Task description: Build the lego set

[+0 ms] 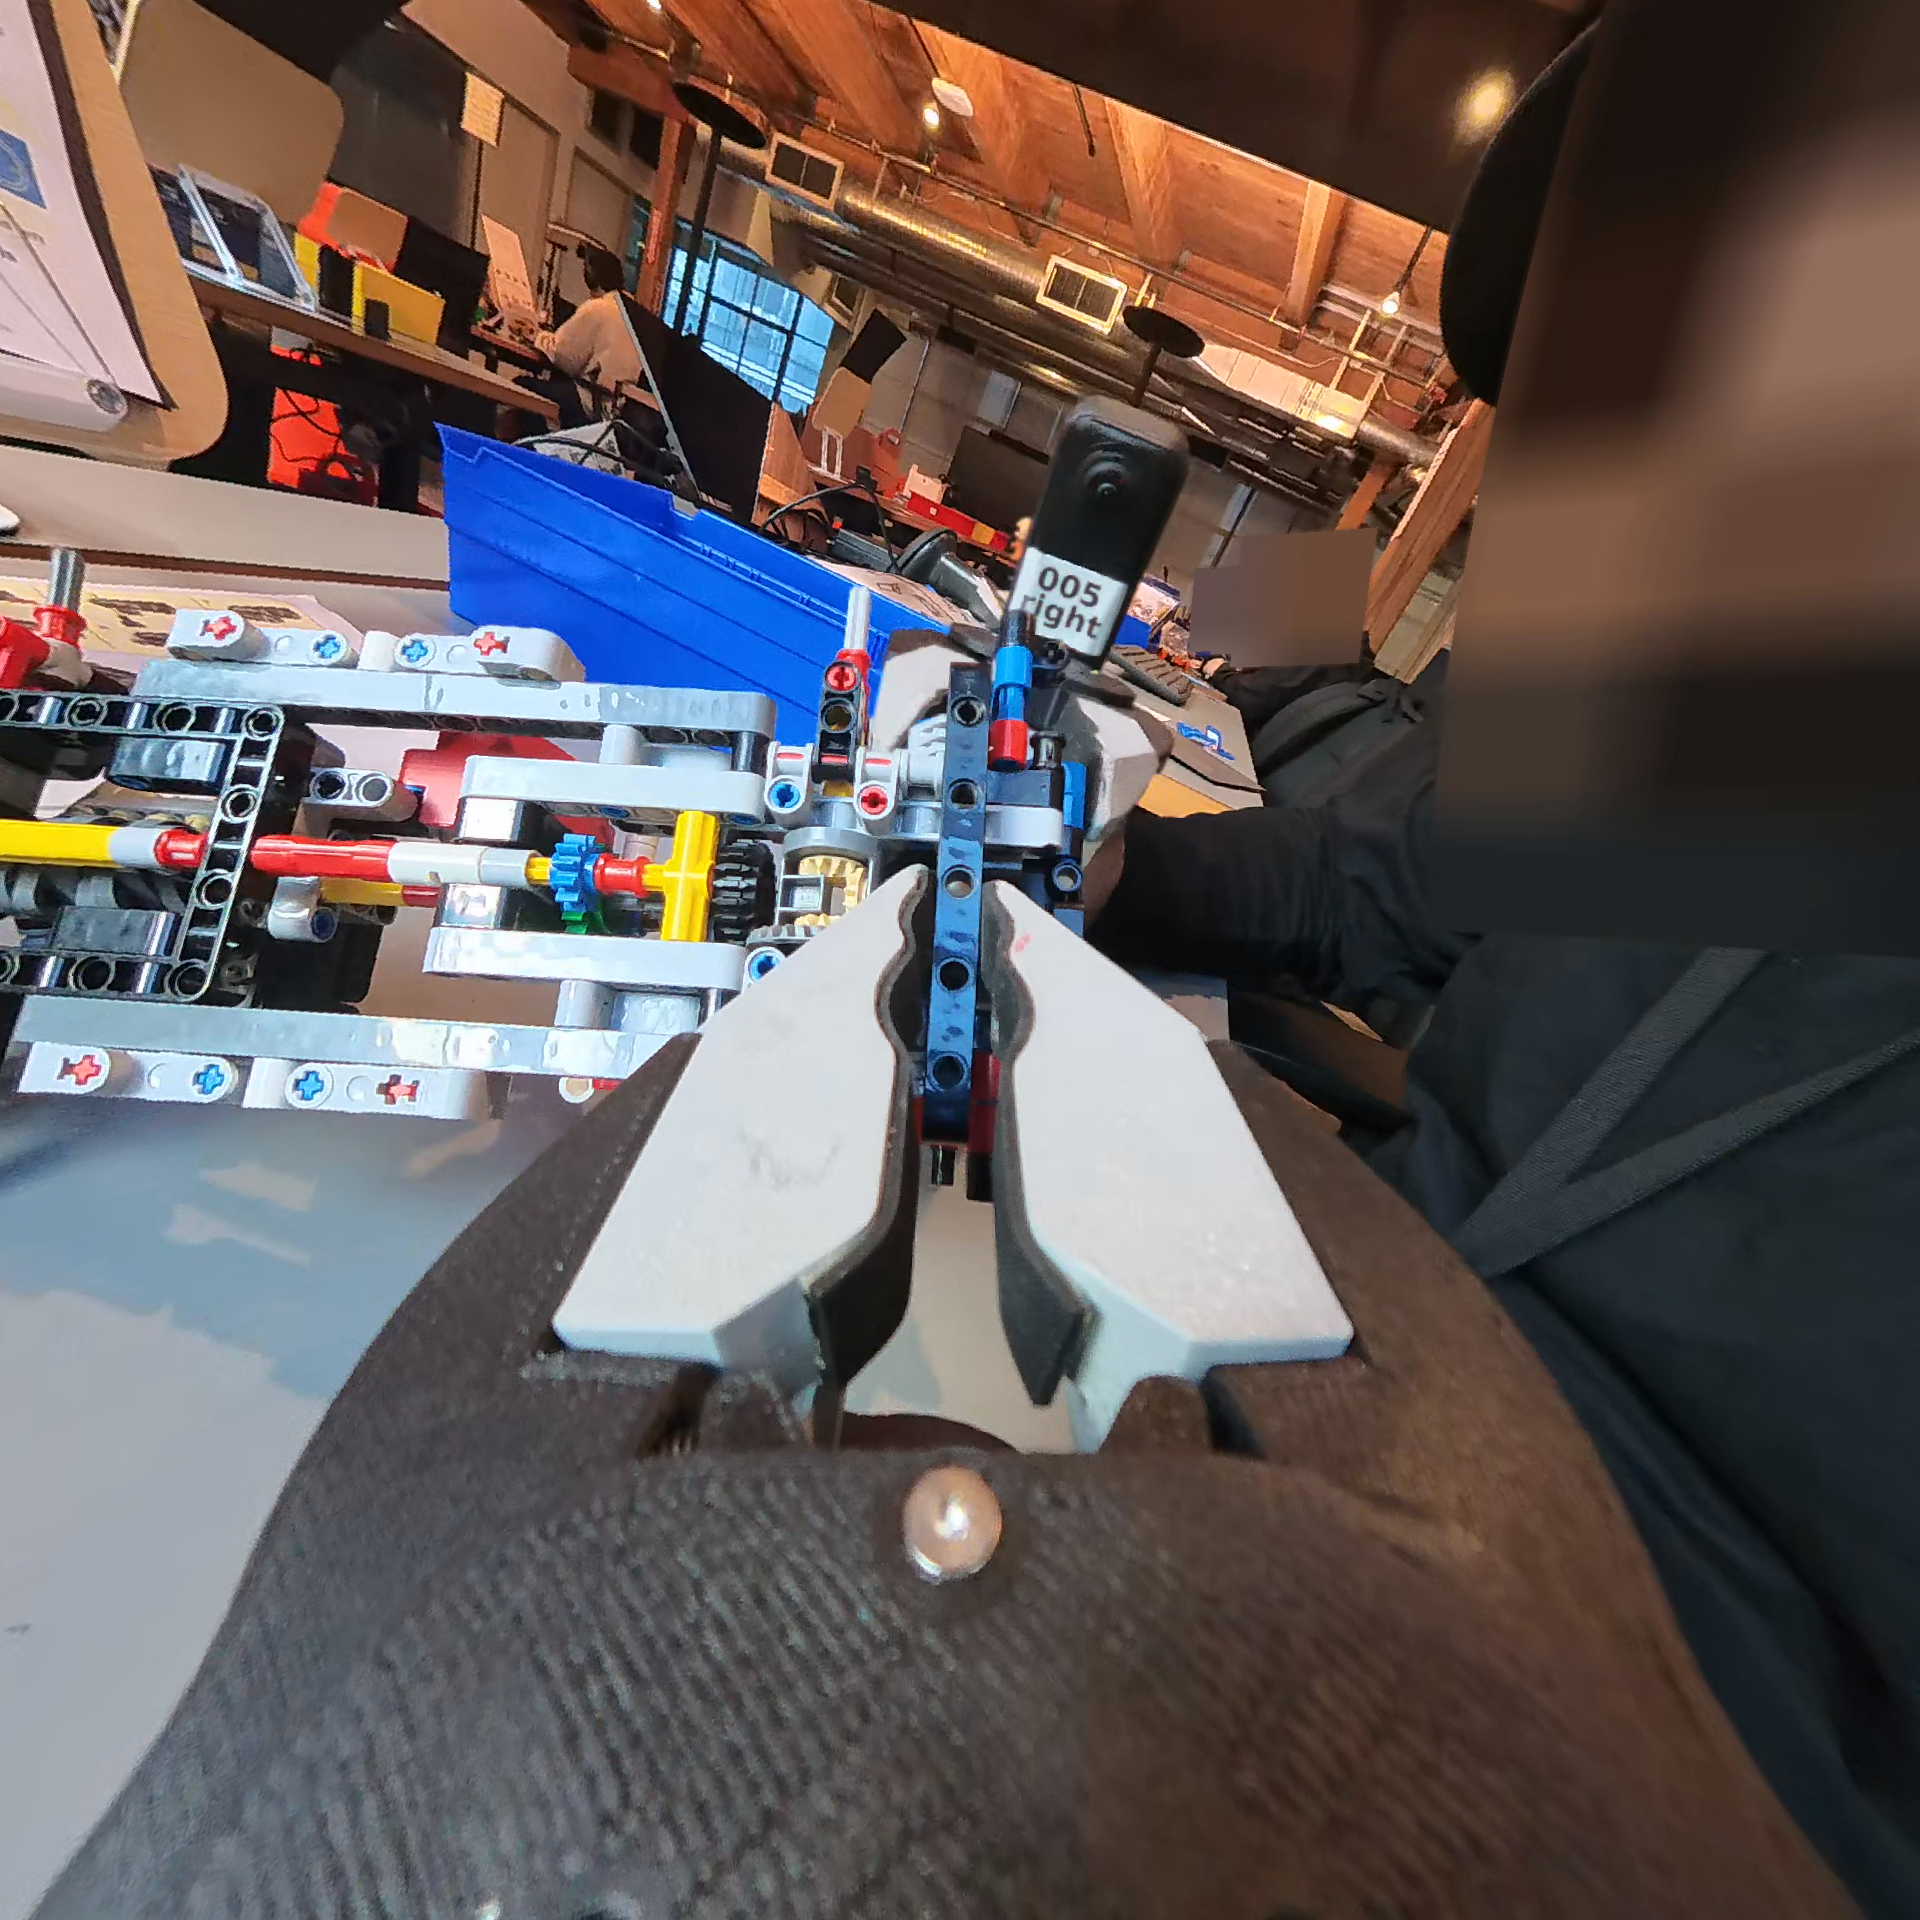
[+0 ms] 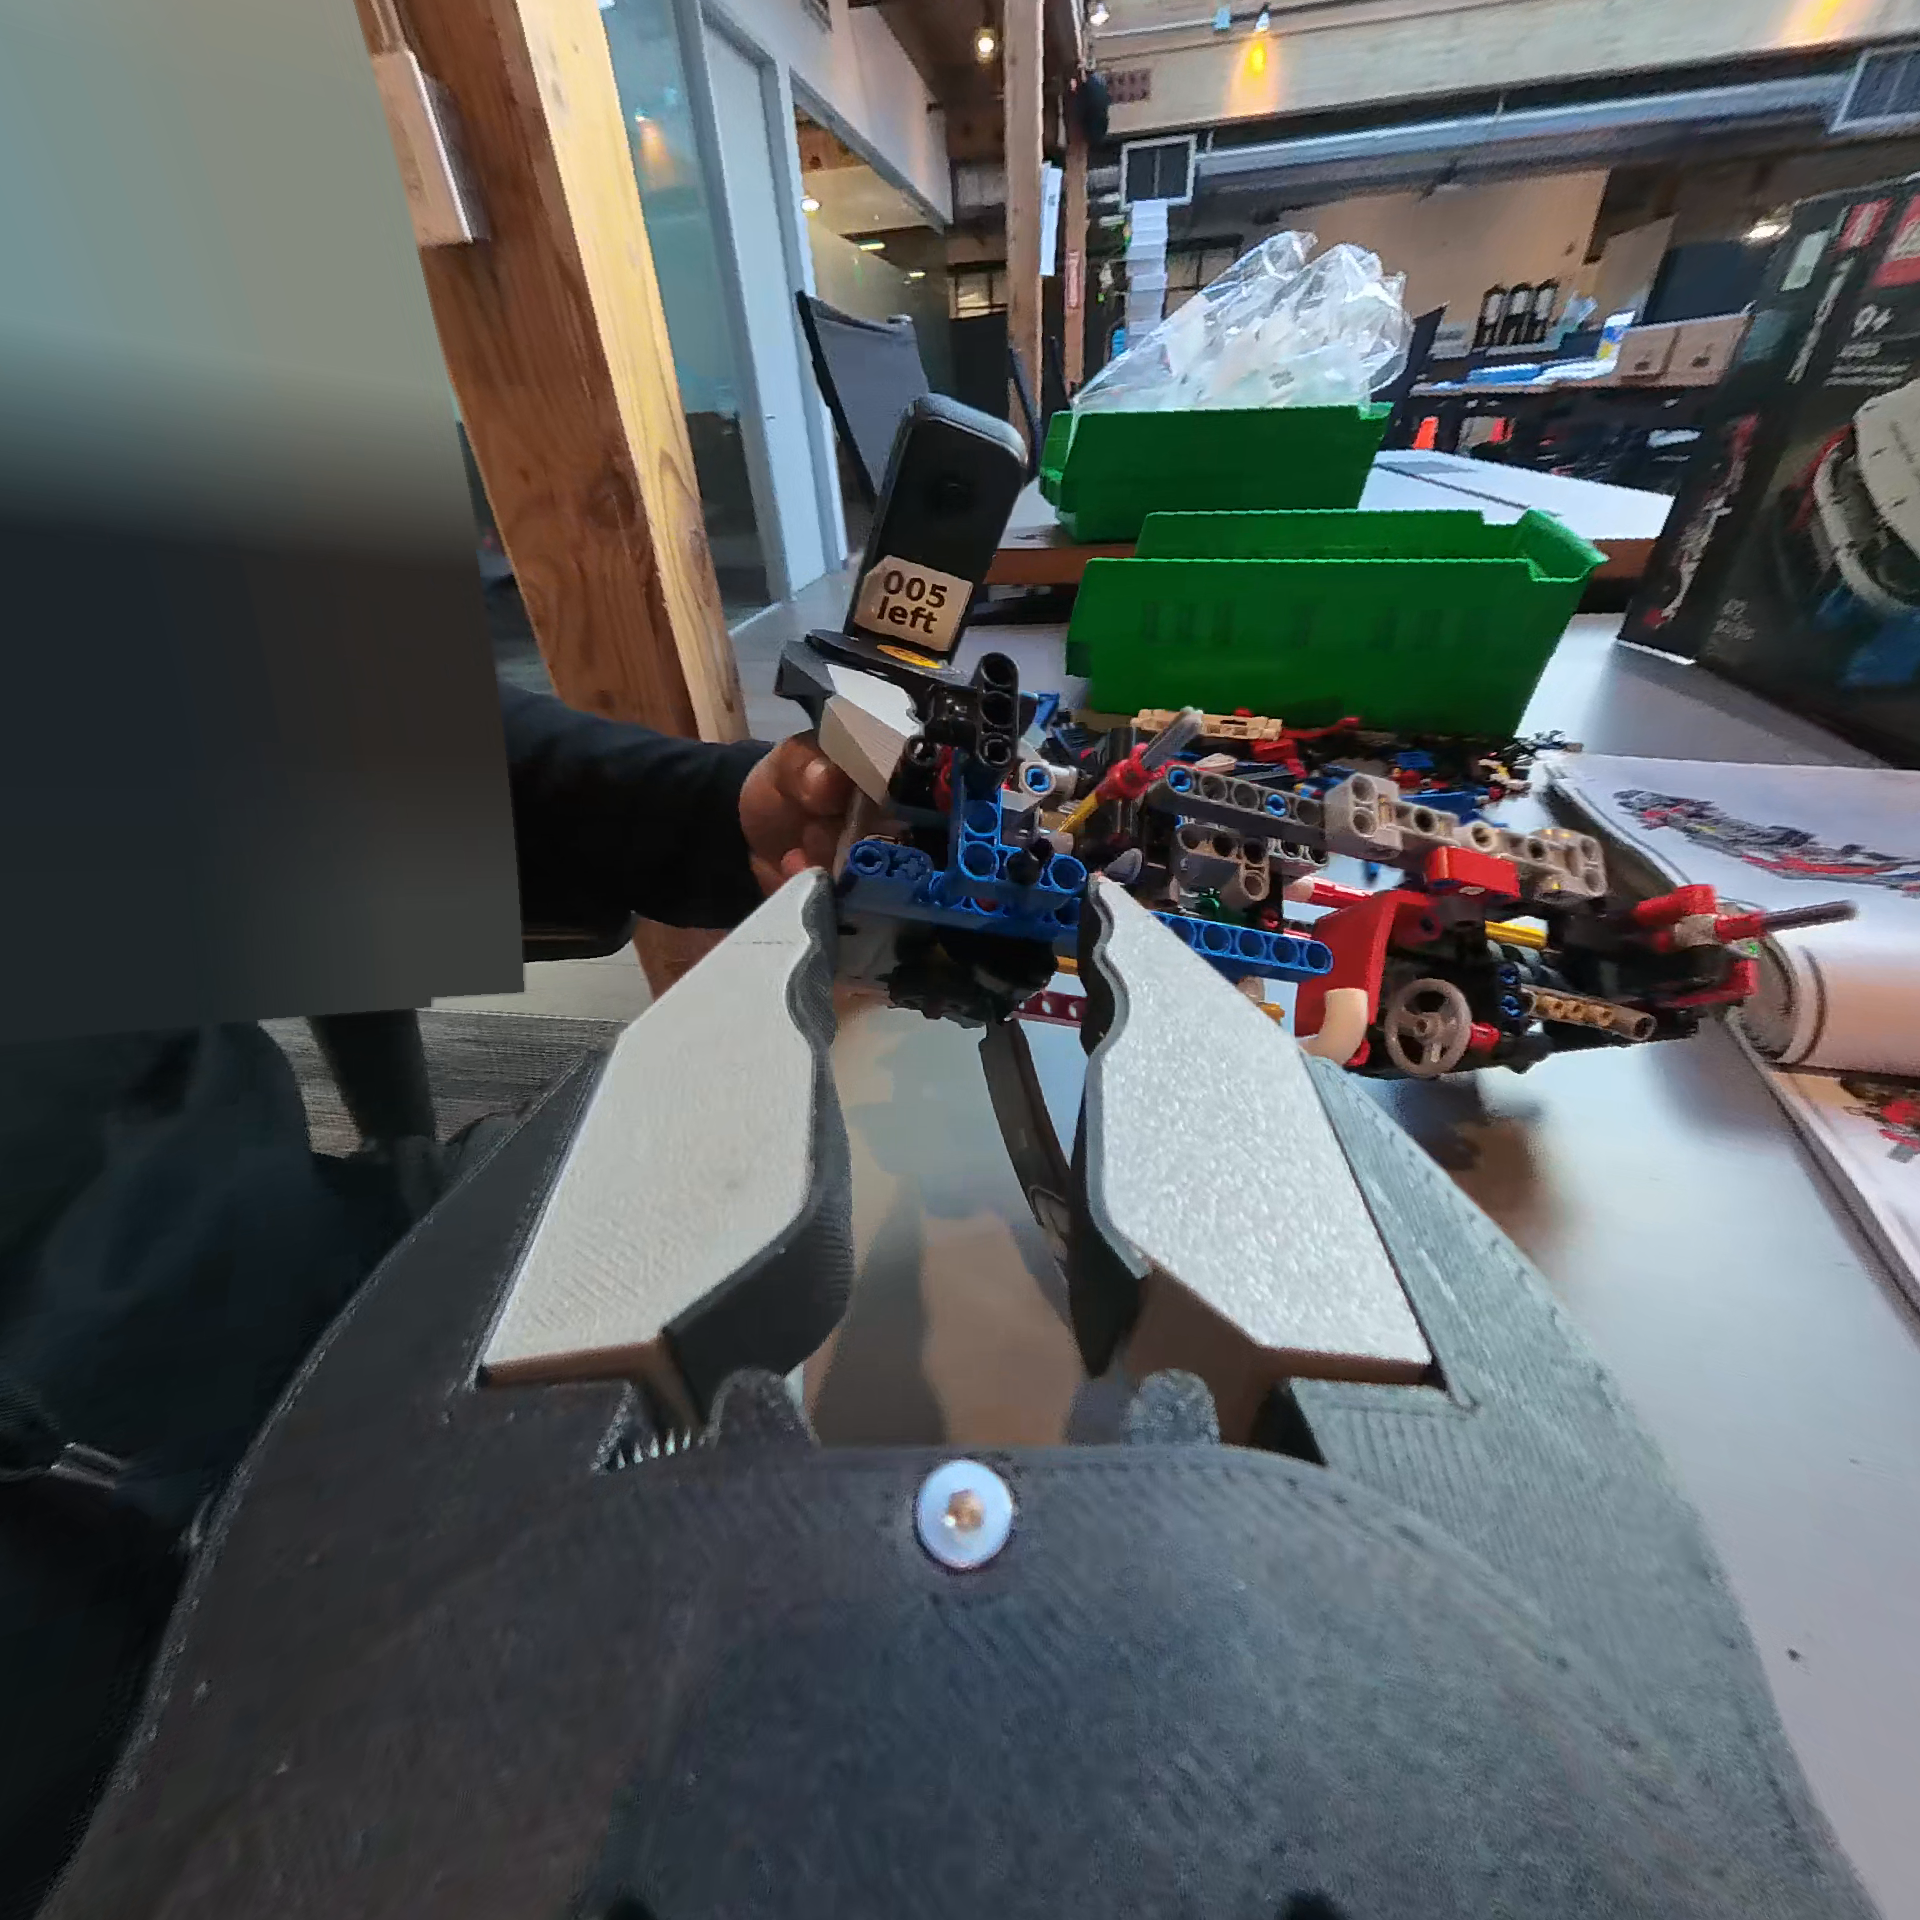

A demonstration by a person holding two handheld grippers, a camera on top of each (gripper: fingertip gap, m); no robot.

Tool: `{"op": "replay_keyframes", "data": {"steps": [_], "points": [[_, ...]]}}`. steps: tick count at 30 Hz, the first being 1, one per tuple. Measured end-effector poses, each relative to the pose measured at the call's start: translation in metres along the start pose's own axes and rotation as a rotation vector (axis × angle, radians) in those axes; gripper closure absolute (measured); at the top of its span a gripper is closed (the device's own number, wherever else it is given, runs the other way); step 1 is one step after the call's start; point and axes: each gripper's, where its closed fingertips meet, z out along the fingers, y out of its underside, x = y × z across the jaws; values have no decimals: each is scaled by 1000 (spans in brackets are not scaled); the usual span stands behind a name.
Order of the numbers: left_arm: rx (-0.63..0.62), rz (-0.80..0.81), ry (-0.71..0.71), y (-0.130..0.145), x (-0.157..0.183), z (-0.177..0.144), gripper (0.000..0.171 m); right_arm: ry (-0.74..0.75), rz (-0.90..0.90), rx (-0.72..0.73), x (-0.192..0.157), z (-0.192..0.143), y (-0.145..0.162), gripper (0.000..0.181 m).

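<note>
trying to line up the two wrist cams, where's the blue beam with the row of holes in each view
Left wrist view: blue beam stands upright at centre, clamped between the left gripper fingers.
Right wrist view: the beam lies across the centre, between the right gripper fingertips; whether it is the same piece is not certain.
Shared landmark: the lego chassis on the table.

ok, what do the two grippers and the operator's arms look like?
Both the left gripper and the right gripper have pale grey wedge fingers with wavy black pads on a ribbed black printed body, and one silver screw. Each carries a black camera with a white label. The sleeves are black.
</note>
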Motion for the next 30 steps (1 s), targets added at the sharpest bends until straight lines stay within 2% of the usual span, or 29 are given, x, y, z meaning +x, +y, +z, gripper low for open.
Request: {"op": "replay_keyframes", "data": {"steps": [6,10,14,21,23,24,25,26,28,29,30], "points": [[8,-16,4,-1,-1,-1,167,14,-20,5,1,2,0,142],[4,-35,6,-1,-1,-1,167,79,-27,-29,12,-5,5,120],[25,-94,21,-5,-2,0,167,183,-253,-37,12,-8,-3,100],[79,-136,28,-13,-3,-6,167,354,-614,-154,13,7,10,102],[91,-139,29,-13,-4,-8,167,389,-691,-164,10,11,11,112],[89,-138,31,-12,-3,-8,167,371,-698,-165,5,15,13,114],[76,-128,28,-11,-3,-8,167,345,-679,-171,2,17,17,101],[51,-104,13,-8,-4,-7,167,328,-652,-186,1,16,21,99],[7,-50,-13,-3,-3,-7,167,297,-576,-223,2,3,28,109],[-12,-34,-15,-1,-2,-7,167,240,-520,-249,-1,-6,34,113],[-33,-19,-10,2,0,-7,167,151,-458,-293,-8,-16,45,127]]}}
